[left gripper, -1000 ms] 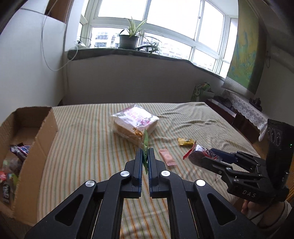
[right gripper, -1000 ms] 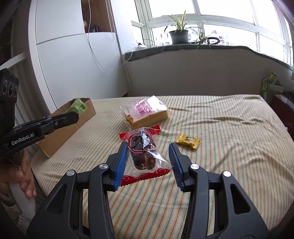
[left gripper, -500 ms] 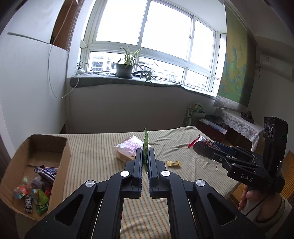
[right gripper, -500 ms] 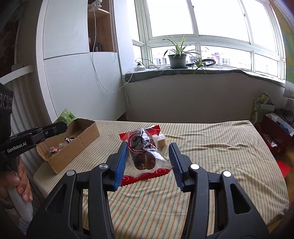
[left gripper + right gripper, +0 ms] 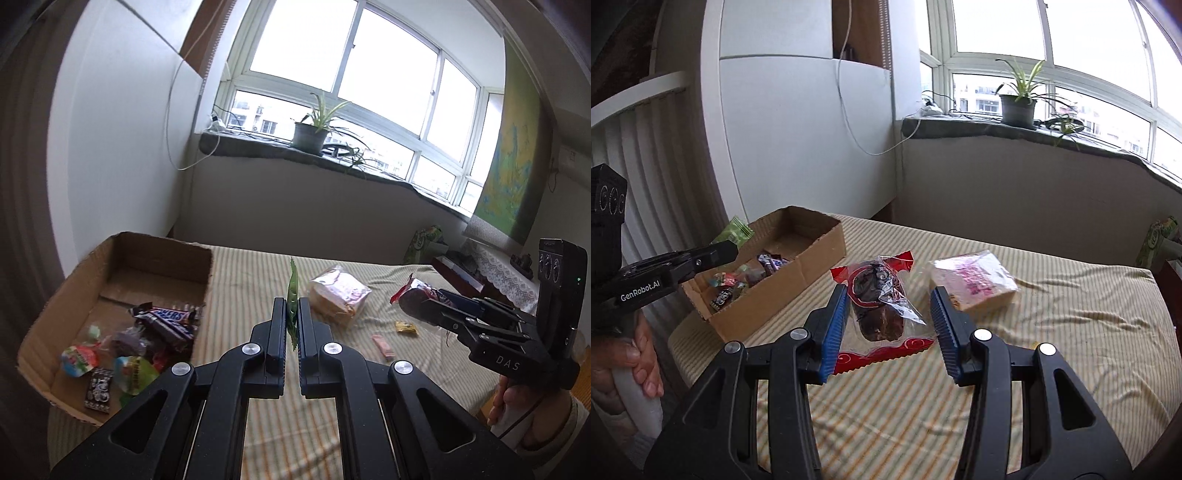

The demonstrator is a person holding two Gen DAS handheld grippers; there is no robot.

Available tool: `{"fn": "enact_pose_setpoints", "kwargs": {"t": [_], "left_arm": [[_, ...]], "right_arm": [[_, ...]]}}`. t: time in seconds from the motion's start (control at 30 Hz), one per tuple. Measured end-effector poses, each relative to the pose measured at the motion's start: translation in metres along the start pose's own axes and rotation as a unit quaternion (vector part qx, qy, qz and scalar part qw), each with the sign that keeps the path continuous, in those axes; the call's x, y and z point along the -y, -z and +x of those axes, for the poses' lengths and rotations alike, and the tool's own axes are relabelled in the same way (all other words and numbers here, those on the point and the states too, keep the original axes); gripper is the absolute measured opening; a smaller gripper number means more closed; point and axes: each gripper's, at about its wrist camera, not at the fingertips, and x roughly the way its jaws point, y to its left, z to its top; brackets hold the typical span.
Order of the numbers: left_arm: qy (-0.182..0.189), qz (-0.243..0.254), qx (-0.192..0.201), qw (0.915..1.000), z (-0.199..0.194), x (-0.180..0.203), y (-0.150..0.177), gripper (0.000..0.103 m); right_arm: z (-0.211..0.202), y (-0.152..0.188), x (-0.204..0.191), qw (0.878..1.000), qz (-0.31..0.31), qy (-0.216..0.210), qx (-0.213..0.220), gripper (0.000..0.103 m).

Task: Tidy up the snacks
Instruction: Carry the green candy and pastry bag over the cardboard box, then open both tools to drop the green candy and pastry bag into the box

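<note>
The left hand-held gripper (image 5: 291, 314) is clamped on a thin green packet (image 5: 292, 291), the right hand-held gripper (image 5: 886, 306) on a red-edged date pack (image 5: 879, 295). Both are best released only once carried over the cardboard box (image 5: 783, 291) at the bed's (image 5: 1071, 332) left edge.

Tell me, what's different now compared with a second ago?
Both grippers have swung toward the cardboard box, which now fills more of each view, its snacks showing. The left gripper stays clamped on the thin green packet; the right gripper still holds the red-edged dark snack bag. The bread pack, yellow candy and pink bar lie unmoved on the striped cloth.
</note>
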Motion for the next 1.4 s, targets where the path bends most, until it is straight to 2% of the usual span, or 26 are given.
{"fn": "enact_pose_setpoints", "kwargs": {"t": [0.23, 0.37, 0.6, 0.87, 0.9, 0.93, 1.0, 1.03, 1.07, 1.27, 1.33, 1.4], "left_arm": [[-0.069, -0.034, 0.008, 0.997, -0.019, -0.066, 0.01, 0.004], [-0.099, -0.059, 0.005, 0.9934, -0.029, -0.095, 0.018, 0.004], [-0.103, -0.06, 0.004, 0.9929, -0.034, -0.099, 0.022, 0.004], [-0.1, -0.058, -0.005, 0.9933, -0.025, -0.108, 0.016, 0.004], [-0.098, -0.057, -0.011, 0.9935, -0.021, -0.108, 0.016, 0.004], [-0.098, -0.053, -0.021, 0.9936, -0.016, -0.109, 0.016, 0.006], [-0.115, -0.046, -0.035, 0.9917, -0.009, -0.11, 0.019, 0.019], [-0.125, -0.048, -0.035, 0.9903, -0.009, -0.112, 0.021, 0.043], [-0.134, -0.052, -0.033, 0.9891, -0.01, -0.113, 0.023, 0.061], [-0.149, -0.072, -0.016, 0.9861, -0.026, -0.12, 0.029, 0.063], [-0.15, -0.08, -0.016, 0.9854, -0.03, -0.121, 0.03, 0.065], [-0.153, -0.084, -0.013, 0.9845, -0.034, -0.12, 0.03, 0.066]], "right_arm": [[0.049, -0.016, -0.079, 0.995, -0.054, -0.078, -0.015, 0.048], [0.061, -0.017, -0.105, 0.992, -0.069, -0.102, -0.019, 0.048], [0.067, -0.036, -0.12, 0.99, -0.091, -0.107, -0.005, 0.048], [0.107, -0.064, -0.139, 0.987, -0.107, -0.118, 0.007, 0.048], [0.116, -0.063, -0.139, 0.987, -0.105, -0.12, -0.004, 0.054], [0.124, -0.062, -0.137, 0.987, -0.102, -0.123, -0.017, 0.062], [0.125, -0.056, -0.131, 0.988, -0.094, -0.121, -0.016, 0.063], [0.124, -0.051, -0.128, 0.989, -0.09, -0.118, -0.016, 0.063], [0.124, -0.047, -0.124, 0.99, -0.084, -0.115, -0.02, 0.063], [0.108, -0.026, -0.107, 0.992, -0.059, -0.105, -0.028, 0.065], [0.101, -0.022, -0.106, 0.993, -0.059, -0.095, -0.02, 0.077], [0.094, -0.019, -0.106, 0.994, -0.058, -0.091, -0.016, 0.082]]}}
